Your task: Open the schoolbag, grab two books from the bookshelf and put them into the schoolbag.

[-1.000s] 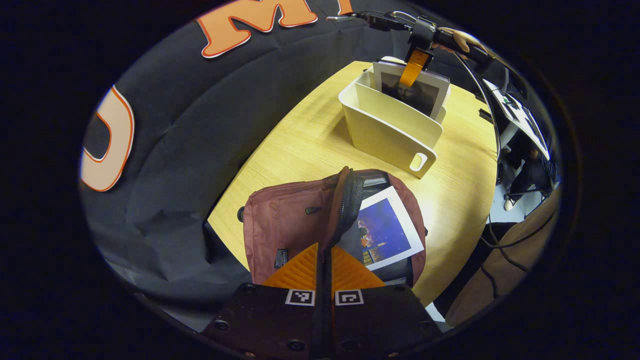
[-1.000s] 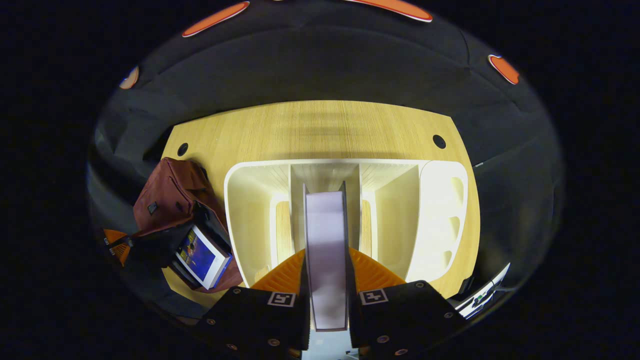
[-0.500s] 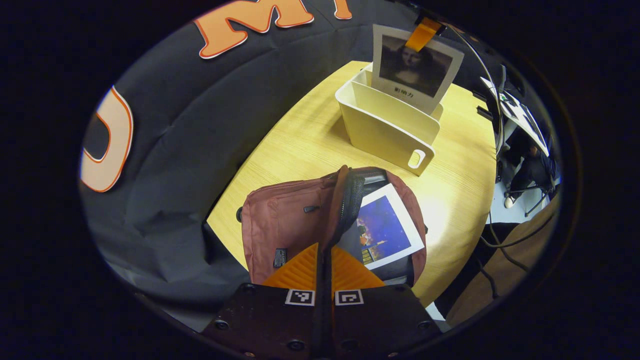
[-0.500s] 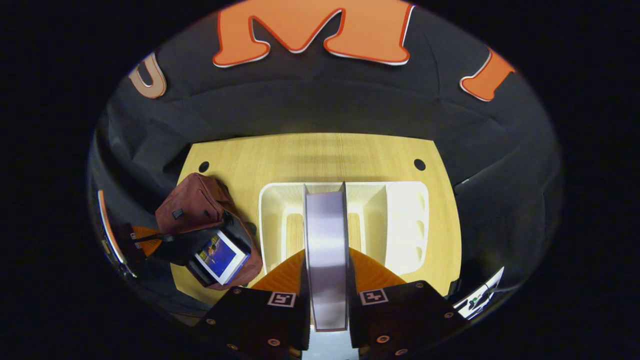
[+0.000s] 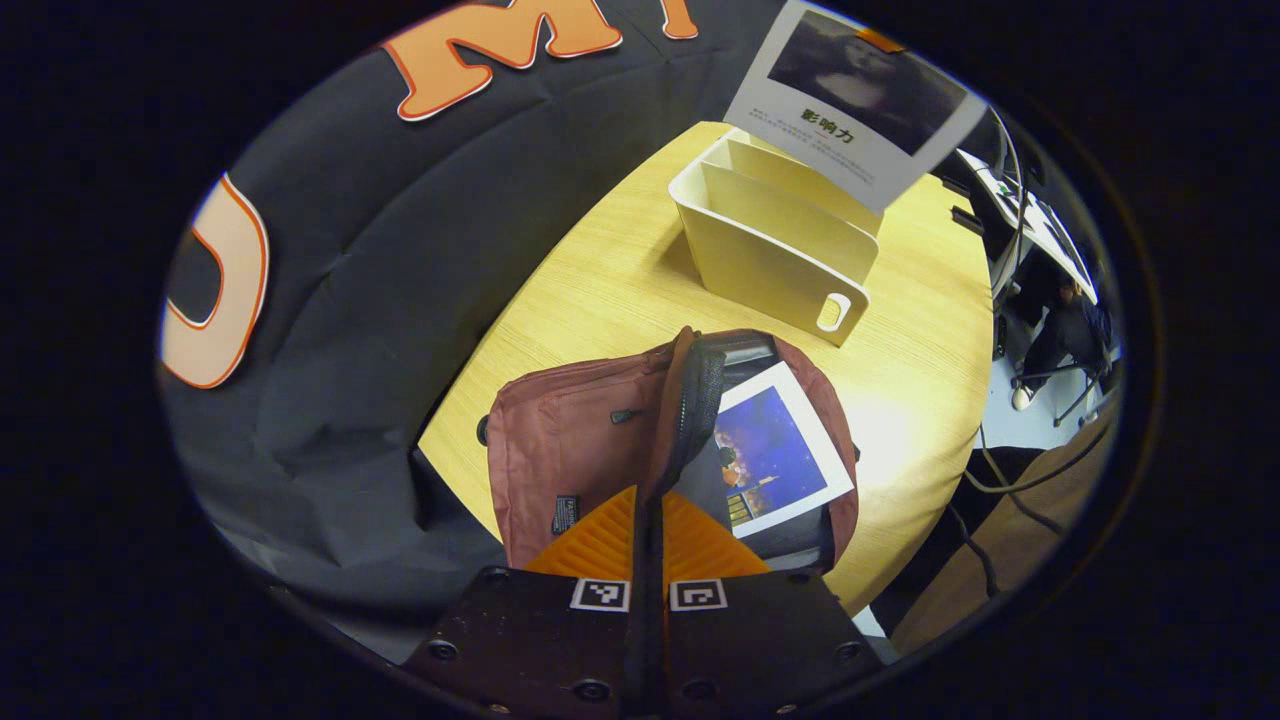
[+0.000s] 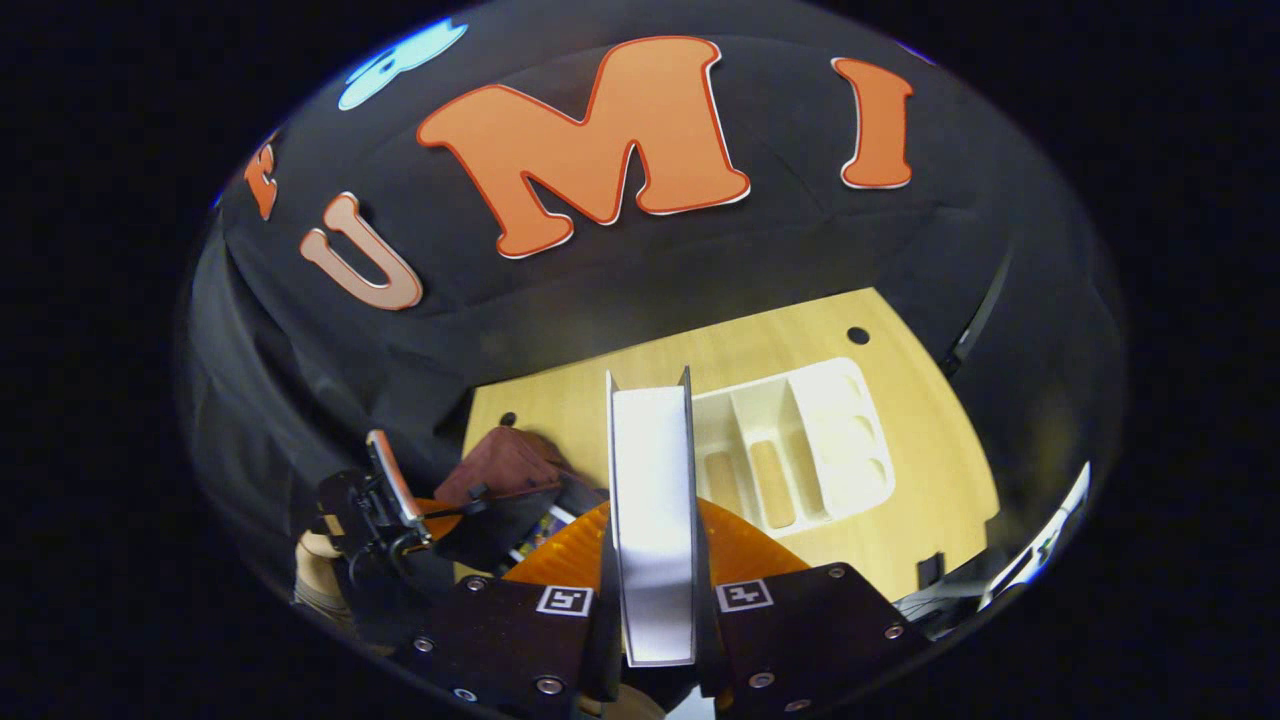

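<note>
Lifted clear of the bookshelf [image 5: 775, 240] since a second ago, the second book [image 6: 652, 520] is hanging clamped in the right gripper [image 6: 652, 560] above the tabletop [image 5: 600, 290], while the left gripper [image 5: 645, 540] is pinching the open schoolbag's [image 5: 570, 440] flap near the front edge, the first book [image 5: 775, 450] lying inside.

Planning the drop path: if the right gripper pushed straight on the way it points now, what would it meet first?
Likely the wooden table near the cream bookshelf, with the schoolbag off to one side. The held book hides the exact line, so depth is unclear.
</note>
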